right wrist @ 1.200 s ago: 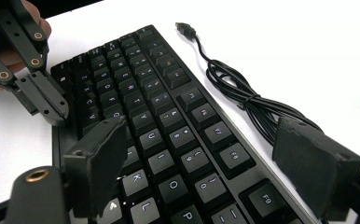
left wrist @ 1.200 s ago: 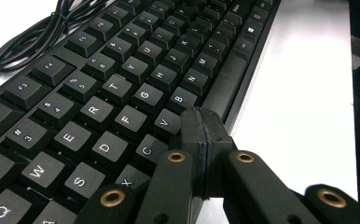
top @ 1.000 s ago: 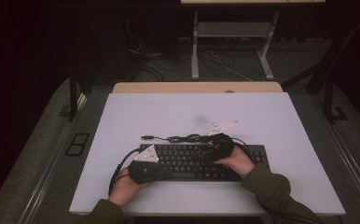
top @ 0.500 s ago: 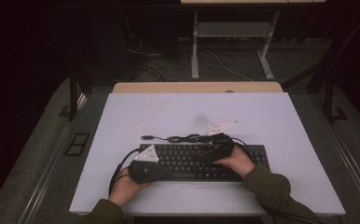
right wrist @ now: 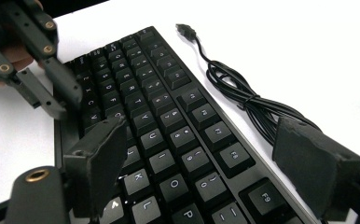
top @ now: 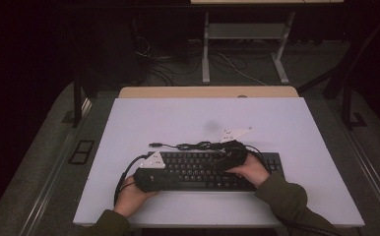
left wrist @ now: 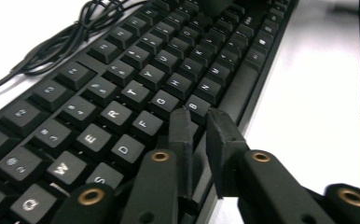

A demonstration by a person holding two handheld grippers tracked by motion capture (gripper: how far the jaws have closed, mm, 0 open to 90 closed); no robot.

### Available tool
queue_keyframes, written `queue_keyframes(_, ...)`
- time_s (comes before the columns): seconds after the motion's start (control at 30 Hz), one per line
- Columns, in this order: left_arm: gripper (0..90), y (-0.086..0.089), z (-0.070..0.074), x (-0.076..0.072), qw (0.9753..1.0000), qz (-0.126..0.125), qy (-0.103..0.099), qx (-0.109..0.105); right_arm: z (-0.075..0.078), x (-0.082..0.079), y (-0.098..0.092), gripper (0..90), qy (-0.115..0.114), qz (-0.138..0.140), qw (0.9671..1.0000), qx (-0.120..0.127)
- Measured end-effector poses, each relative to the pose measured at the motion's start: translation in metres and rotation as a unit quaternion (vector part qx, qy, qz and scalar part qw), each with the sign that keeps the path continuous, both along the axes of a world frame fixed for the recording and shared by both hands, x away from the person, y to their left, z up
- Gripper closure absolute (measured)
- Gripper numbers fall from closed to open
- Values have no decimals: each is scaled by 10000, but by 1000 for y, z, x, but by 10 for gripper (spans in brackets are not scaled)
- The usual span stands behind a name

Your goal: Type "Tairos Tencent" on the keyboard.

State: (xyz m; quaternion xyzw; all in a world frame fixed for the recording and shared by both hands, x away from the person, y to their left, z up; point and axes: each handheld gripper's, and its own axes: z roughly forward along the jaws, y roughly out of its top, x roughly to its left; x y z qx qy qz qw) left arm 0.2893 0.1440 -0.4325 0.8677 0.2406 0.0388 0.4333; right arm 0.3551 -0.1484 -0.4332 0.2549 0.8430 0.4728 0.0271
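The keyboard (top: 212,171) lies low in the frame, long axis left to right. The left gripper (left wrist: 199,122), jaws almost together, hovers at its left front edge; the right gripper (right wrist: 201,154), spread wide, straddles its width.

Matt black plastic keyboard (left wrist: 136,88) on a smooth, seemingly laminate table (top: 188,123).

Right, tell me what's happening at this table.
A person holds a gripper in each hand over a black keyboard lying on a white table. The left gripper has its jaws nearly shut, tips down at the keyboard's front edge near the letter keys. The right gripper is wide open, straddling the keyboard's width. The keyboard's cable lies coiled behind it, unplugged.
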Motion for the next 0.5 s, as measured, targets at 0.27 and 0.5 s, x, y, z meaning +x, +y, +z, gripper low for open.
queue_keyframes(0.27, 557, 1, -2, 2, 9996, 254, 29, -149, 3, -3, -9, 177, 128, 130, 9998, 50)
queue_keyframes(0.5, 398, -1, -3, 5, 9987, 375, 67, -329, 7, -11, -16, 273, 170, 208, 9996, 54)
